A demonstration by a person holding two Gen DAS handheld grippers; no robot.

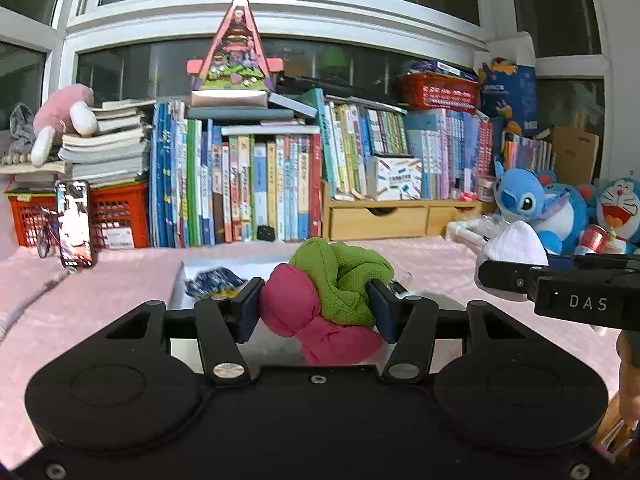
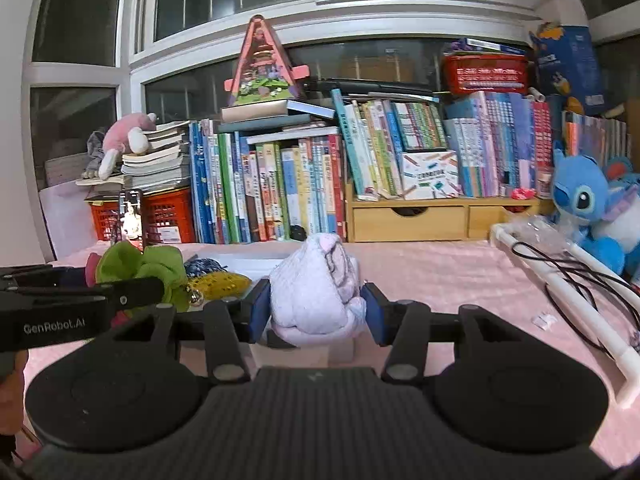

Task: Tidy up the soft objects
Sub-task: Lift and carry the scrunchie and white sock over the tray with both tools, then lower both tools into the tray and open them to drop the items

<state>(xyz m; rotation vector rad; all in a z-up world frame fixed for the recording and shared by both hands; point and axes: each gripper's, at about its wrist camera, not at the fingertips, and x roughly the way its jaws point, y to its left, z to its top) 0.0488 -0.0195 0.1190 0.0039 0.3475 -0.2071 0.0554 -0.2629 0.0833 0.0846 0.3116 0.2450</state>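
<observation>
Two claws are up over the pink table cover [image 1: 100, 292], and each one squeezes a soft thing. The left claw [image 1: 316, 308] is partly closed on a red and green cloth bundle [image 1: 324, 304], with both blue pads pressing its sides. The right claw [image 2: 316, 312] is partly closed on a pale purple cloth bundle [image 2: 316, 292], and its pads press in the same way.

Both claws point ahead and tip a little down, side by side, toward the far wall of books [image 1: 256, 184]. In the left view, the right claw pokes in from the right edge.

Near the left claw, on the table, lie a dark blue soft thing [image 2: 206, 266] and a yellow soft thing [image 2: 220, 284] on something white. They are partly hidden, so I cannot tell what they are. A blue plush toy [image 2: 588, 204] sits far right. A bit of a hand [image 1: 630, 380] shows at the right edge, cut off.
</observation>
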